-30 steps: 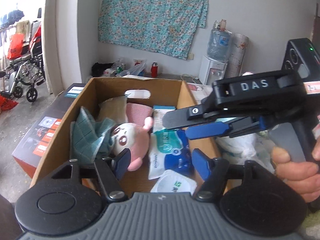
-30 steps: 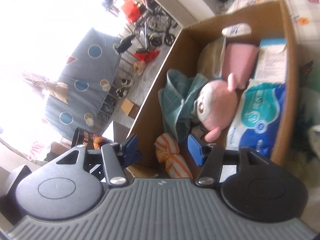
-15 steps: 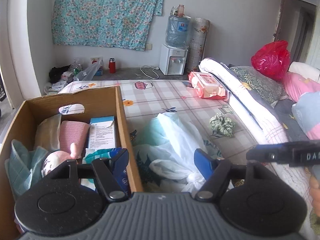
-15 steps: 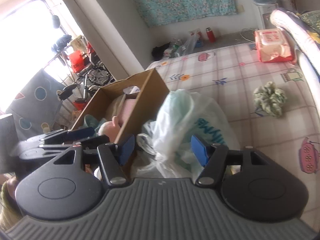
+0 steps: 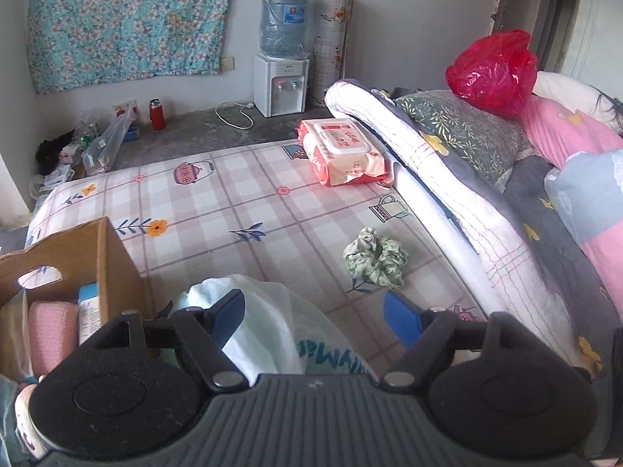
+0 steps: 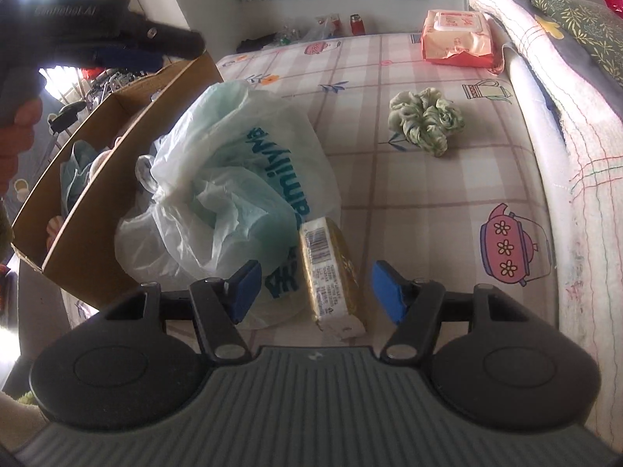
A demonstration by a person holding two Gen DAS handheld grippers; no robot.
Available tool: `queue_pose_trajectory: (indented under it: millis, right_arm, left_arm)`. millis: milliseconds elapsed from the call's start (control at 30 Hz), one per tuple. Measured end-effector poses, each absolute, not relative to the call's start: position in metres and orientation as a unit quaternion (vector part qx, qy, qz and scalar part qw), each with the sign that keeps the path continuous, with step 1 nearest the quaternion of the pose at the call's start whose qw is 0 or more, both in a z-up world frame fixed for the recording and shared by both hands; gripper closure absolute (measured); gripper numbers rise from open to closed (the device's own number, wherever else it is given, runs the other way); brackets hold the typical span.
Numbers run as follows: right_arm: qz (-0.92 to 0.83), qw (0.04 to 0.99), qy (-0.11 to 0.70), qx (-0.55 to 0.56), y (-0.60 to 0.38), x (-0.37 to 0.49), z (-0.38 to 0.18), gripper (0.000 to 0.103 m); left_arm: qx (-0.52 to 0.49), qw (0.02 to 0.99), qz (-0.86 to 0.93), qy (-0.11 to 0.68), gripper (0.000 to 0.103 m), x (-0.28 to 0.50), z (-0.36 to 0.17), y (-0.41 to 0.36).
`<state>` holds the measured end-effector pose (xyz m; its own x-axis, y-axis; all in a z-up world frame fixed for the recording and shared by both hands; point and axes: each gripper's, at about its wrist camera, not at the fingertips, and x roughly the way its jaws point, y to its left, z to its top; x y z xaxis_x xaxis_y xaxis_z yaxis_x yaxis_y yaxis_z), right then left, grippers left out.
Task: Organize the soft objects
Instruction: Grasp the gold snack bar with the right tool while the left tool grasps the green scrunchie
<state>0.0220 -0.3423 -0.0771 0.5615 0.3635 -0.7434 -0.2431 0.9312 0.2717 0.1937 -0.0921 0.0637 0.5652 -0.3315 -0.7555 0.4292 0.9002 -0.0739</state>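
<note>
My right tongs (image 6: 311, 292) hang spread wide and empty over the bed (image 6: 428, 179), with a yellow wrapped packet (image 6: 331, 276) lying on the sheet between their blue pads. Just left of that packet a crumpled white plastic bag (image 6: 233, 179) with teal lettering leans against the cardboard box (image 6: 78, 257), which holds a teal cloth (image 6: 74, 179) and other soft things I can only partly see. My left tongs (image 5: 313, 317) are spread too, gripping nothing, above the same bag (image 5: 268, 334) beside the box (image 5: 113, 268). A green scrunchie (image 5: 375, 258) lies alone on the checked sheet, well apart from the box, near the rolled quilt (image 5: 428, 179). Farther up the bed, a pink pack of wipes (image 5: 342, 151) rests against that quilt.
</note>
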Motion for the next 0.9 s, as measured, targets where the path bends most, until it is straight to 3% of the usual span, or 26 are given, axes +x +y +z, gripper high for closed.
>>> queue_pose_trajectory:
  millis: [67,200,500,667,867,900]
  right_arm:
    - [0.168,0.877,0.446,0.055,-0.34,0.027,-0.086,0.046]
    - [0.16,0.876,0.454,0.039,-0.341,0.033,-0.102,0.077]
    - [0.123,0.891,0.429,0.083,-0.369,0.039,-0.099,0.079]
    - [0.119,0.889,0.434,0.084,-0.367,0.04,-0.104,0.079]
    - [0.118,0.886,0.438,0.093,-0.369,0.04,-0.108,0.079]
    - [0.118,0.886,0.438,0.094,-0.369,0.04,-0.108,0.079]
  left_arm:
    - [0.059,0.876,-0.223,0.425,0.023,0.208,0.056,-0.105]
    - [0.061,0.856,-0.239,0.454,0.022,0.238,0.037,-0.134]
    - [0.112,0.808,-0.259,0.517,0.01,0.299,-0.023,-0.213]
    - [0.127,0.79,-0.227,0.555,0.01,0.32,-0.062,-0.238]
    - [0.135,0.781,-0.213,0.571,0.031,0.321,-0.081,-0.245]
    - [0.139,0.784,-0.211,0.567,0.039,0.32,-0.081,-0.246]
